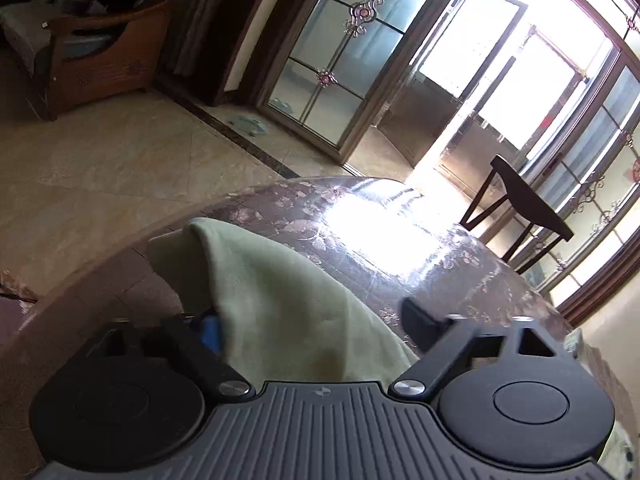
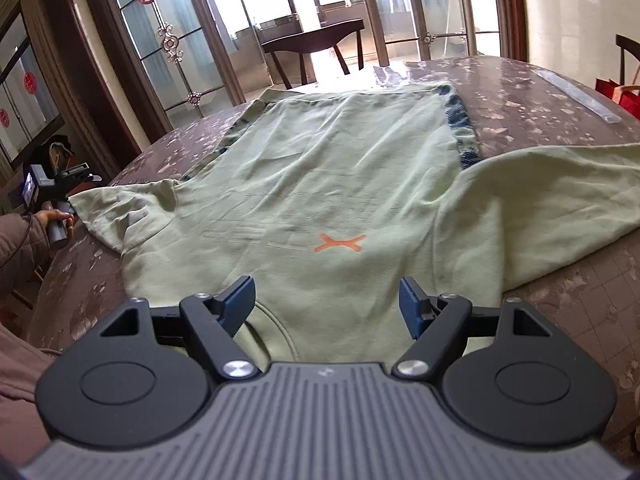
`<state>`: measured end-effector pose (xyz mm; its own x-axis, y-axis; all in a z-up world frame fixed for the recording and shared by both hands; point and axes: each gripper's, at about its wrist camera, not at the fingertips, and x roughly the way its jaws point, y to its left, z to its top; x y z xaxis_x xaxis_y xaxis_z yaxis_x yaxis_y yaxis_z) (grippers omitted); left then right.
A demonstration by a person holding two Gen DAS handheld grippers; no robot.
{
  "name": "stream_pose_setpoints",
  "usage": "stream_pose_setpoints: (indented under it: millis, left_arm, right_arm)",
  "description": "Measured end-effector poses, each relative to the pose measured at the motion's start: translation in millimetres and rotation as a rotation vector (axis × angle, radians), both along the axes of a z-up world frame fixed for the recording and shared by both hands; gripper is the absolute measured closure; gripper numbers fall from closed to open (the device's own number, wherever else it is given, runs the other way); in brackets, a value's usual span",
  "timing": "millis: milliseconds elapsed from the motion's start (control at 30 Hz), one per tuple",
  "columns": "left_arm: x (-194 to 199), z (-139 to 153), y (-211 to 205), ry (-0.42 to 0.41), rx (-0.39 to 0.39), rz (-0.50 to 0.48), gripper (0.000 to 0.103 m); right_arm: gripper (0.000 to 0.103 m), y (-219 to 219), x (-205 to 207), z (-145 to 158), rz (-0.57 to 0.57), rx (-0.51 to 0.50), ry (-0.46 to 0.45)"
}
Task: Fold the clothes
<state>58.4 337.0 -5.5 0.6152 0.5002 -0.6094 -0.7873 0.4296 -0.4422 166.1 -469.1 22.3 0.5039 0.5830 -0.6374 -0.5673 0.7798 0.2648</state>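
A pale green sweatshirt (image 2: 320, 168) with an orange X print lies spread front-up on the round table (image 2: 540, 92), sleeves out to both sides. My right gripper (image 2: 326, 300) hovers open over its collar end, blue pads wide apart and nothing between them. At the far left a hand holds my left gripper (image 2: 70, 196) at the tip of the left sleeve (image 2: 120, 208). In the left wrist view that sleeve (image 1: 280, 300) lies between the jaws of the left gripper (image 1: 316, 324) and drapes against the left pad. The right finger (image 1: 420, 316) stands apart from the cloth.
The table wears a glossy floral cover (image 1: 400, 232). A dark wooden chair (image 1: 520, 208) stands beyond it before glass doors. A red bag (image 2: 624, 96) and a clear plastic strip (image 2: 576, 100) sit at the table's far right. A wooden sofa (image 1: 100, 52) is across the floor.
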Motion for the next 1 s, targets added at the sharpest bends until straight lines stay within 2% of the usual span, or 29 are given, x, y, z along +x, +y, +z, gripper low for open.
stream_pose_setpoints:
  millis: [67,100,200,300,333,367,467,567,667,800,1000]
  left_arm:
    - [-4.1,-1.3,3.0,-0.008,-0.015,0.003,0.082]
    - [-8.0,-1.8,3.7,-0.012,-0.019,0.006,0.088]
    - [-18.9,-3.7,4.9,-0.041,-0.043,0.016,0.089]
    - [-21.5,-7.9,5.0,-0.035,-0.071,0.011,0.096]
    - [-21.2,-6.9,2.2,-0.016,-0.055,0.002,0.101]
    - [-20.8,-5.8,-0.8,0.002,-0.039,-0.006,0.102]
    - [-17.7,6.2,-13.6,0.000,0.014,-0.030,0.102]
    - [-14.6,19.3,-27.1,-0.053,0.039,-0.069,0.102]
    - [-3.1,33.3,-43.2,-0.020,0.102,-0.122,0.102]
    - [8.0,49.9,-66.9,-0.031,0.146,-0.171,0.102]
    - [27.4,81.9,-115.7,-0.114,0.176,-0.253,0.102]
  right_arm:
    - [0.027,2.4,-0.4,0.5,0.005,-0.001,-0.005]
    - [0.027,4.5,-0.7,1.8,0.007,-0.001,-0.007]
    - [0.027,6.2,-1.5,3.1,0.007,0.001,-0.005]
    - [0.027,5.5,-2.2,2.6,0.007,0.005,-0.001]
    - [0.027,5.3,-2.4,2.5,0.007,0.006,0.000]
    - [0.027,4.9,-2.0,2.4,0.007,0.007,-0.001]
    - [0.027,2.7,0.5,2.7,0.008,0.013,-0.007]
    - [0.027,-0.1,1.1,1.7,0.000,0.024,0.000]
    - [0.027,-2.4,1.1,1.0,-0.005,0.034,0.004]
    - [0.027,-5.1,0.9,0.7,-0.007,0.046,0.008]
    - [0.027,-8.0,3.5,-0.8,-0.003,0.060,0.018]
